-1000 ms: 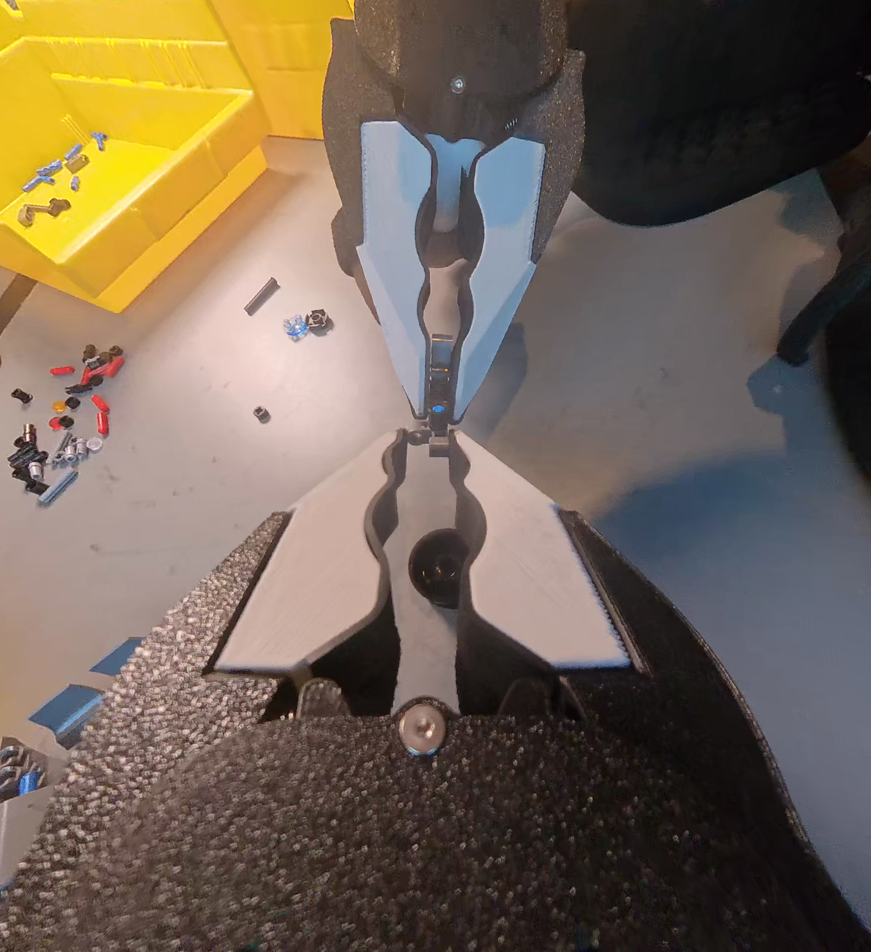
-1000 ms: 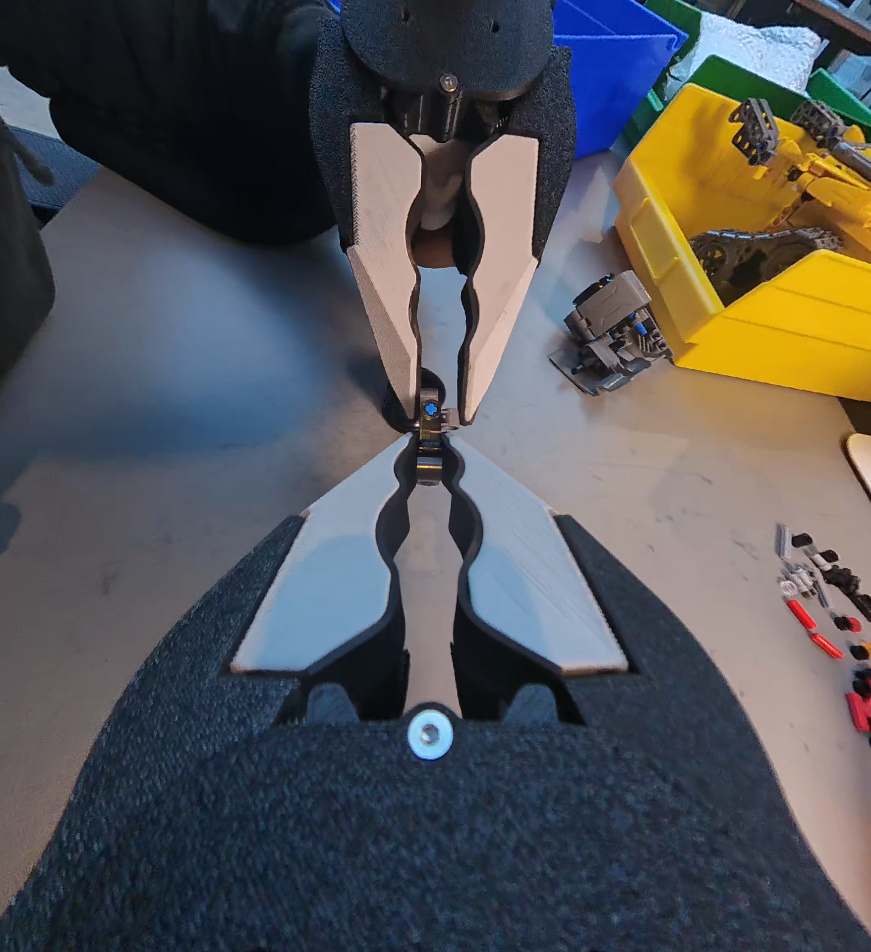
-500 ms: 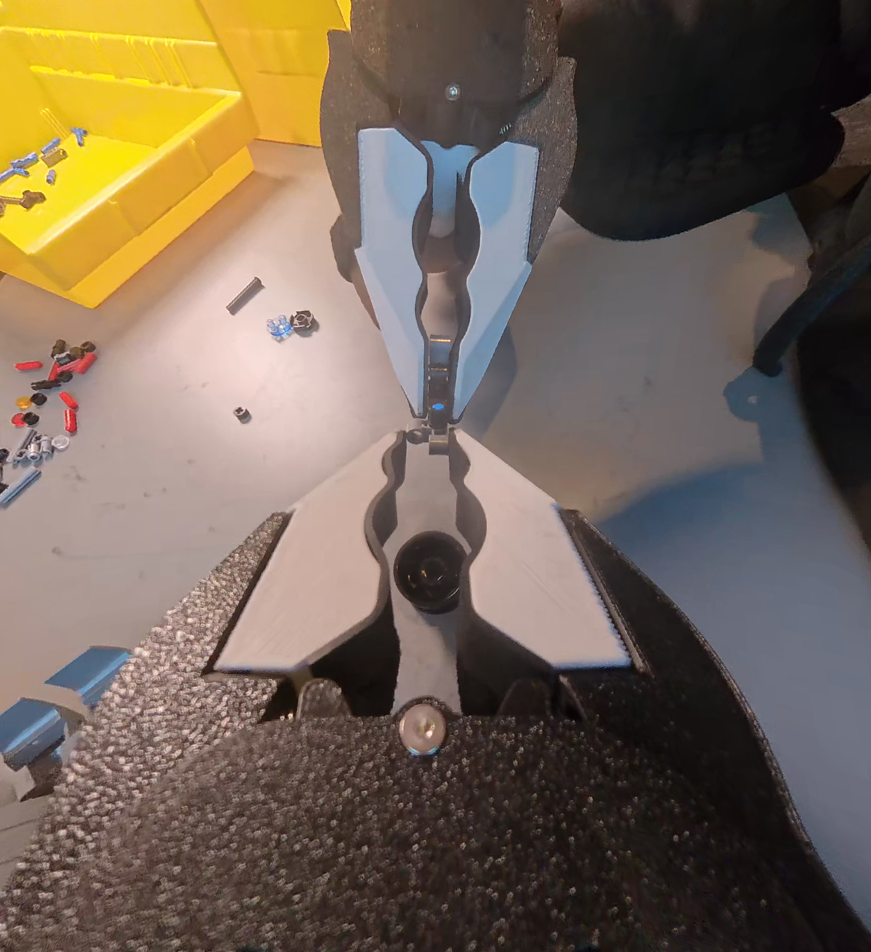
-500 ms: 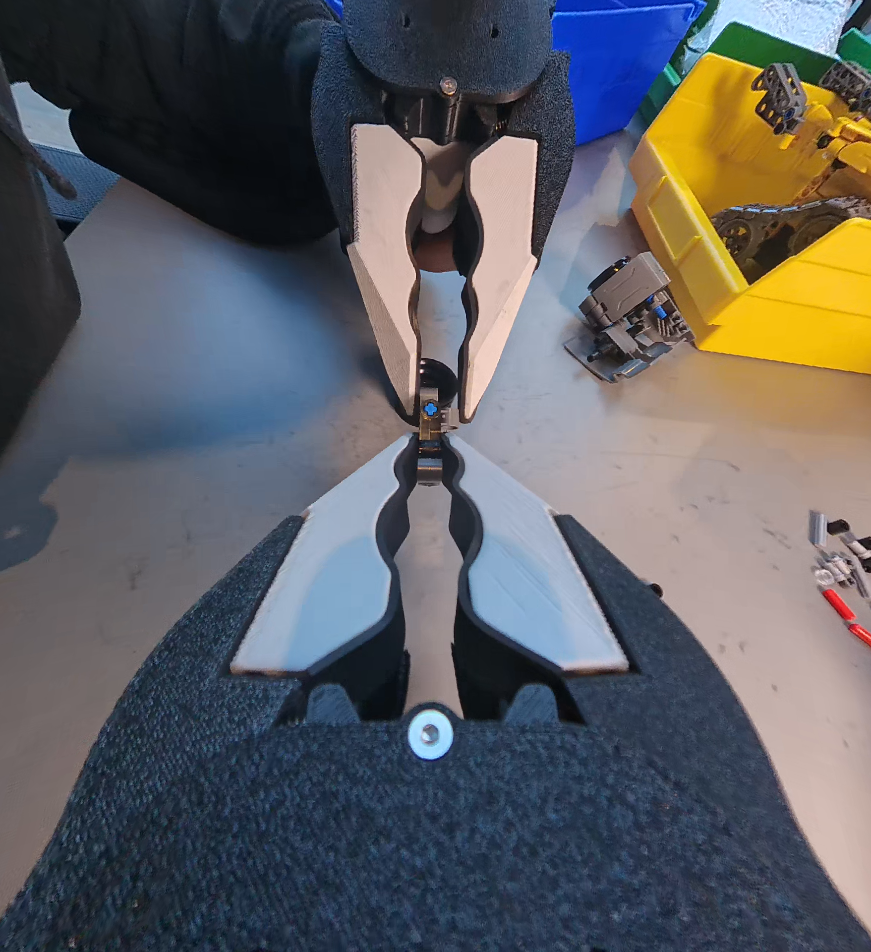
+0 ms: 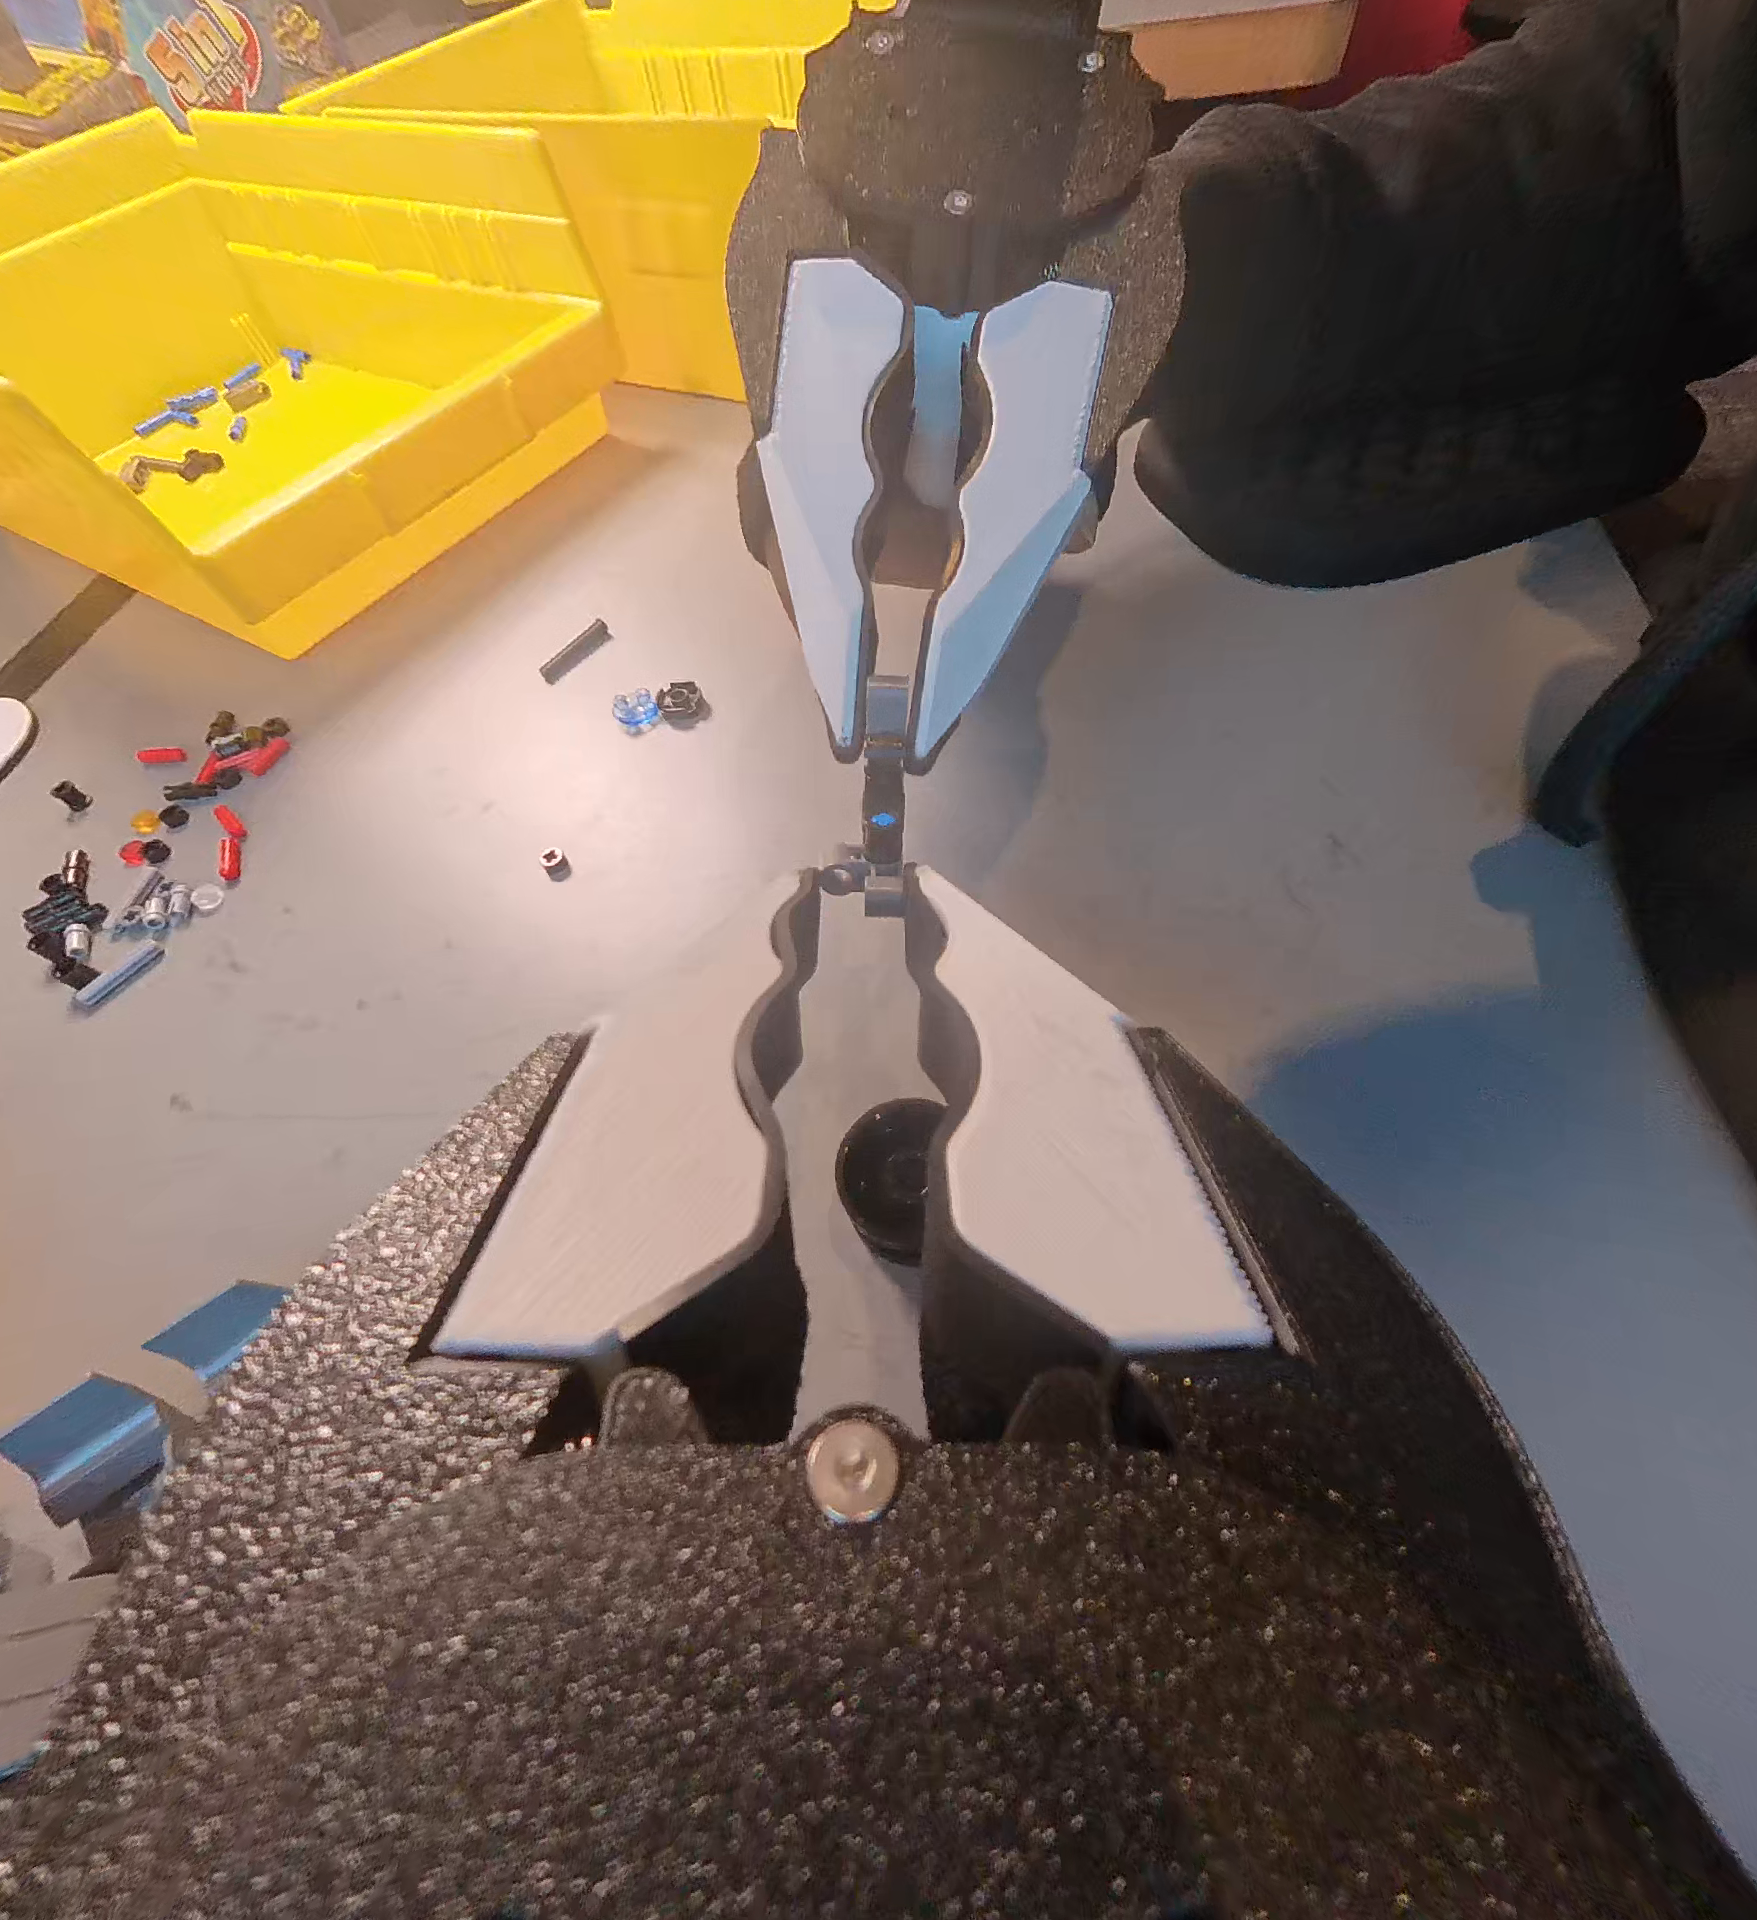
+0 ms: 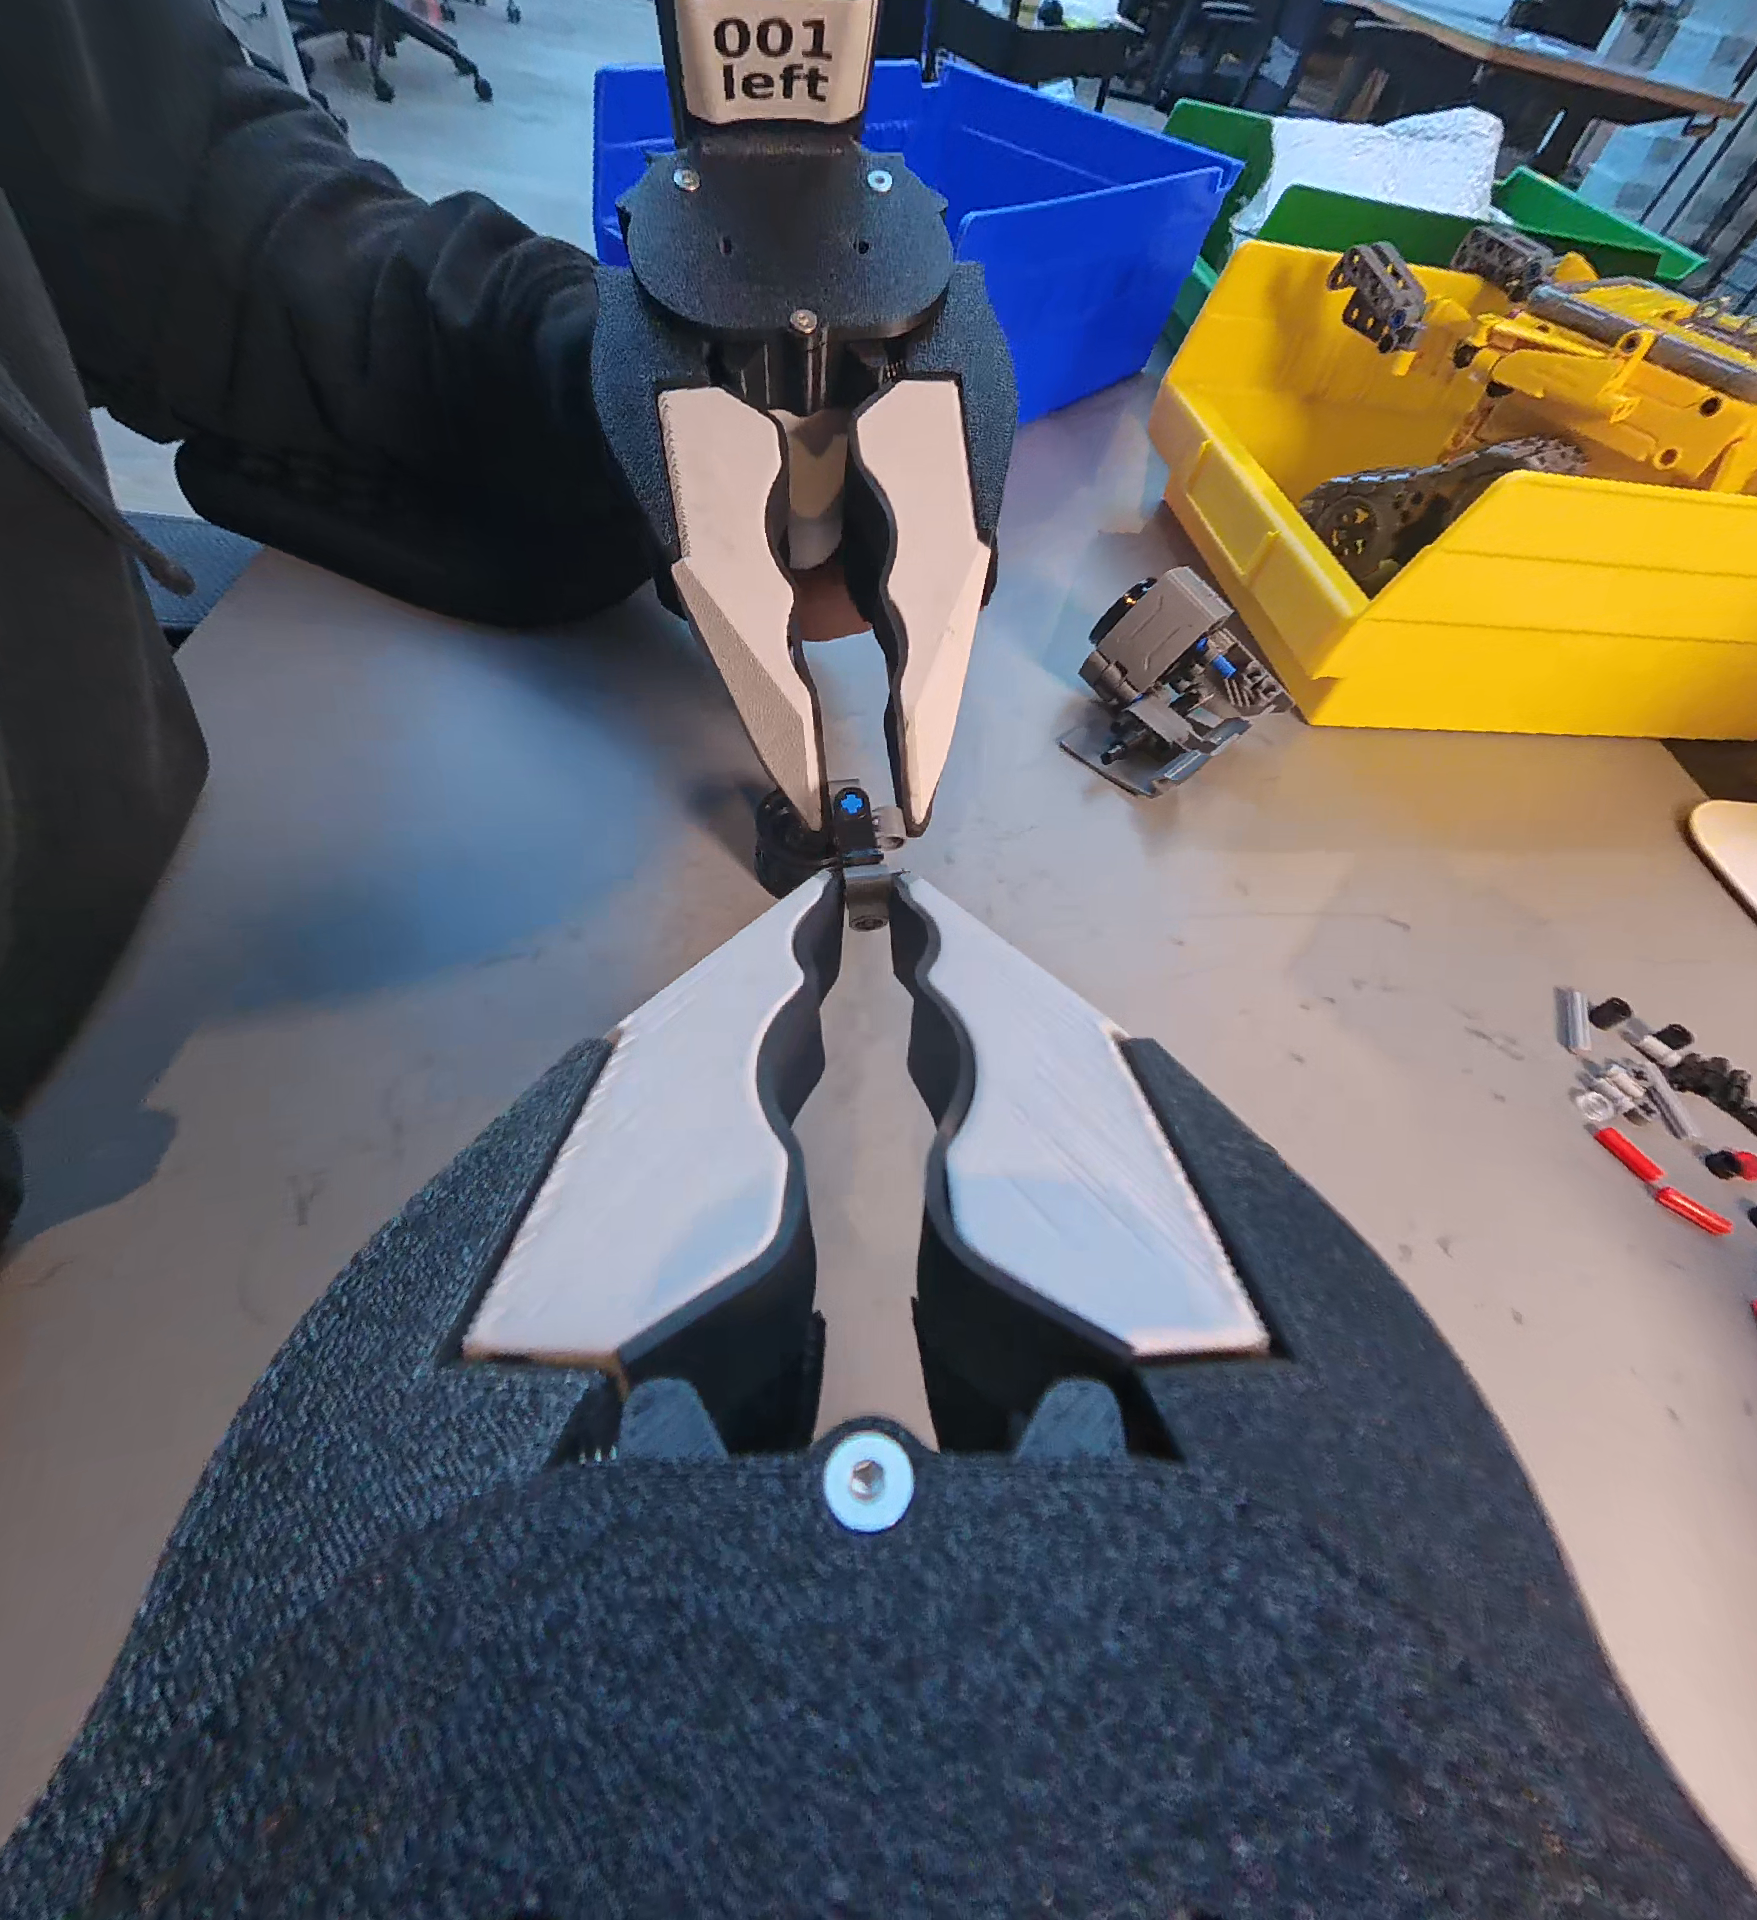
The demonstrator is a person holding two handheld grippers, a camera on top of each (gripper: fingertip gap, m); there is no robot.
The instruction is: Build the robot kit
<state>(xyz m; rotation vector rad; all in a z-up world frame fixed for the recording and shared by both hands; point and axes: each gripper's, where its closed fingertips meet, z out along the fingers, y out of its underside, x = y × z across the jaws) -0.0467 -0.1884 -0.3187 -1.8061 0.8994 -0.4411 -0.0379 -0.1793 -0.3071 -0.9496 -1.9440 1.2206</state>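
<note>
Small brick-toy linkage point(image 5: 879, 821), a chain of tiny grey and black plastic connector pieces with a blue cross-pin through one joint, hangs in the air between my two grippers, above the grey table point(image 5: 1217, 831). I judge it very light and stiff piece by piece, but loose at its pinned joints, so it could fold or pop apart under a twist; the plastic is smooth, and the flat grey end pieces look like the safest places to pinch.

My left gripper point(image 5: 866, 891) is closed down to a narrow gap, its tips pinching the near grey end piece. My right gripper point(image 6: 866, 894) is likewise nearly closed, clamping the grey piece at the opposite end. The two face each other tip to tip, with the black middle section spanning the space between them.

Below my left gripper a black wheel-like part point(image 5: 895, 1164) lies on the table. Loose red, black and grey small parts point(image 5: 152, 842) are scattered to one side, near a yellow bin point(image 5: 354, 499). A grey brick-built assembly point(image 6: 1170, 675) sits beside another yellow bin point(image 6: 1528, 623).
</note>
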